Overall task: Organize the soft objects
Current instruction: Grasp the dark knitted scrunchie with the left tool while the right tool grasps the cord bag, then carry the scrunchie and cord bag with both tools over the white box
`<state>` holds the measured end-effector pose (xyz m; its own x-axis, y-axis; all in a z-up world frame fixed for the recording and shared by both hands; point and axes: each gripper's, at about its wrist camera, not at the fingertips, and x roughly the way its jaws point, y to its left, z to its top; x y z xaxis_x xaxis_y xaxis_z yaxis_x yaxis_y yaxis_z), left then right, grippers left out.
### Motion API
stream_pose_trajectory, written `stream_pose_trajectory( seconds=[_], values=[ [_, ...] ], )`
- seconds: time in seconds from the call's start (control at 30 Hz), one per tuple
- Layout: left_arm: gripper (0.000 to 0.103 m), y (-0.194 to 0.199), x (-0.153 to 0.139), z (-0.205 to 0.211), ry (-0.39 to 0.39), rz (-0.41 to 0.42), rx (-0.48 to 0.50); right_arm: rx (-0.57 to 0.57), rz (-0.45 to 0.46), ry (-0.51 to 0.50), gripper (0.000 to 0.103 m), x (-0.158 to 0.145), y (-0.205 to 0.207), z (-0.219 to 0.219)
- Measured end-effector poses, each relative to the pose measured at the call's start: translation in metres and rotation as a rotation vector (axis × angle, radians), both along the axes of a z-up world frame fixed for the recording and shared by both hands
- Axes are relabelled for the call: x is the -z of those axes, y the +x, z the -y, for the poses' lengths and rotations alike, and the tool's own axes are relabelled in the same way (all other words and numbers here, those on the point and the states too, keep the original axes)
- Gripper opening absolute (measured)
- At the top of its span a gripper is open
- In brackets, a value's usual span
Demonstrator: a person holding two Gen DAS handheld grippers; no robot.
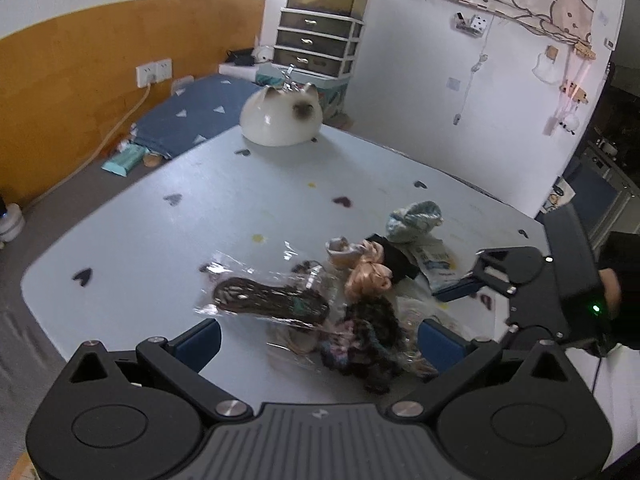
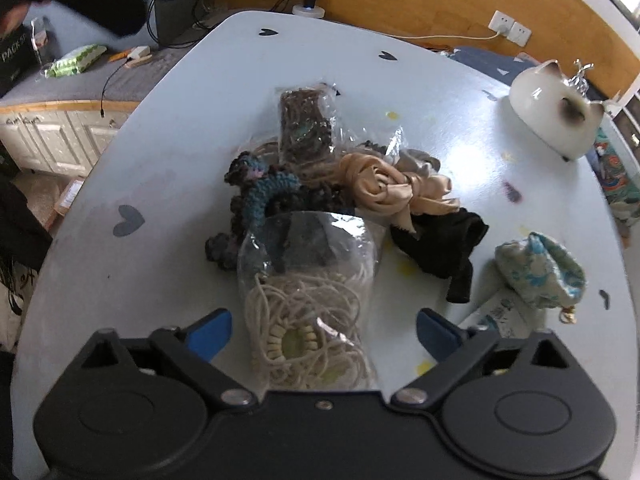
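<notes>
A pile of soft items lies on the pale blue table (image 1: 160, 232). It holds a clear bag of brown cord (image 1: 268, 300), a dark knitted scrunchie (image 1: 368, 344), a peach satin scrunchie (image 1: 366, 276), a black cloth (image 1: 394, 258) and a blue floral pouch (image 1: 416, 220). My left gripper (image 1: 318, 342) is open, its jaws on either side of the scrunchie and bag. My right gripper (image 2: 324, 330) is open over a clear bag of cream cord (image 2: 308, 312). The peach scrunchie (image 2: 388, 188), the black cloth (image 2: 440, 244) and the floral pouch (image 2: 540, 272) lie beyond it.
A white cat-shaped bowl (image 1: 280, 116) stands upside down at the table's far edge; it also shows in the right wrist view (image 2: 556, 108). A drawer unit (image 1: 320, 40) and a blue mattress (image 1: 196, 116) lie beyond the table. A printed packet (image 1: 438, 264) lies by the pile.
</notes>
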<state>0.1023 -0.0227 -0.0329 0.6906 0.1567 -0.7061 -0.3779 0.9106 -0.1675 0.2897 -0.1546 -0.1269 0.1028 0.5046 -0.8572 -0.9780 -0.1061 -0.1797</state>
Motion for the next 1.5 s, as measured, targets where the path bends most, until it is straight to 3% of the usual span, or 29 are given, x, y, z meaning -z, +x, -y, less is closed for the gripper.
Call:
stream_pose_trajectory(
  seconds=[0.13,0.4,0.6,0.87,1.17,1.33,1.5],
  values=[
    [0.094,0.012,0.009,0.006,-0.035,-0.009,0.045,0.031,-0.084,0.004,0.068,0.006,0.010,-0.001],
    [0.071,0.046,0.032,0.023,-0.056,-0.050,0.158,0.160,-0.200,0.051,0.053,0.000,0.023,0.019],
    [0.069,0.068,0.049,0.037,0.036,-0.077,0.244,0.288,-0.256,0.146,0.049,-0.019,0.037,0.035],
    [0.067,0.094,0.073,0.042,0.097,-0.129,0.293,0.562,-0.392,0.248,0.048,-0.032,0.051,0.045],
    [0.045,0.103,0.083,0.038,0.105,-0.172,0.280,0.777,-0.449,0.259,0.048,-0.030,0.039,0.057],
    [0.022,0.098,0.077,0.034,0.081,-0.155,0.271,0.847,-0.459,0.272,0.048,-0.033,0.032,0.063],
    [0.018,0.088,0.068,0.031,0.063,-0.136,0.285,0.901,-0.435,0.285,0.048,-0.040,0.021,0.063]
  ],
)
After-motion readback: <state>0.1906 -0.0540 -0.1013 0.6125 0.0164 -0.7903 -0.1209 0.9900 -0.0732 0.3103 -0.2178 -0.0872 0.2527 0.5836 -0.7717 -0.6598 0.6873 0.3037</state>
